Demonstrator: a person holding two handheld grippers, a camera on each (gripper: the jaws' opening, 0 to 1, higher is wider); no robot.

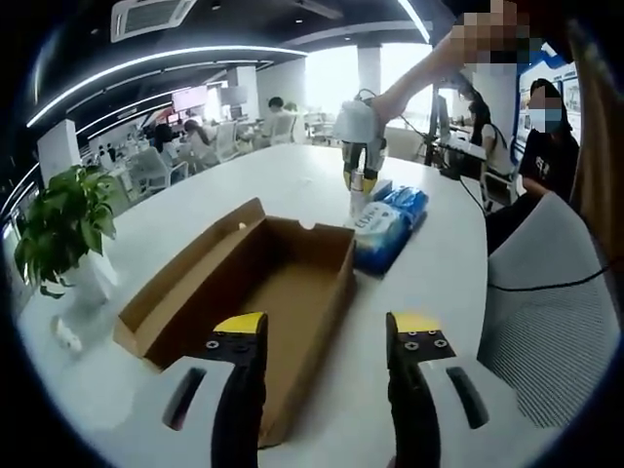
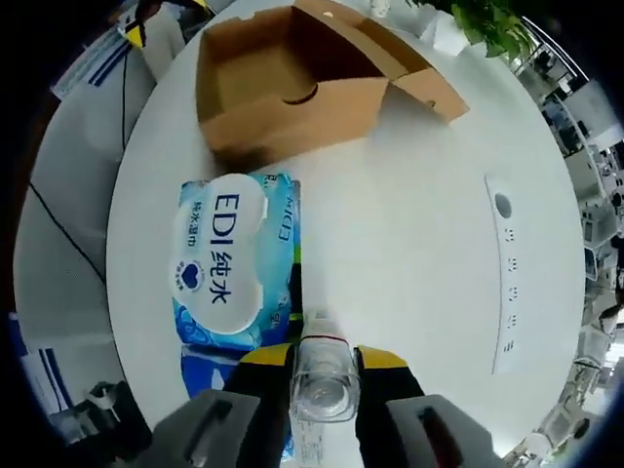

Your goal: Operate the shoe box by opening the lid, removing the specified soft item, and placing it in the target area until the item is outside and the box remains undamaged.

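The brown cardboard shoe box (image 1: 292, 283) lies on the white table (image 1: 429, 283) with its lid (image 1: 190, 263) folded out to the left, and the inside looks bare. My left gripper (image 1: 330, 336) is open just in front of the box's near corner. A blue wet-wipes pack (image 1: 388, 222) lies on the table outside the box, against its far right corner. In the right gripper view the wipes pack (image 2: 229, 263) lies below the box (image 2: 283, 88). My right gripper (image 2: 324, 363) is shut on a small clear bottle (image 2: 322, 385). In the left gripper view this right gripper (image 1: 359, 174) is beside the pack.
A potted plant (image 1: 63, 224) stands at the table's left edge. A grey chair (image 1: 546, 322) is at the right, with people behind it. A black cable (image 1: 526, 288) runs off the table. A recessed socket strip (image 2: 505, 283) sits in the tabletop to the right of the pack.
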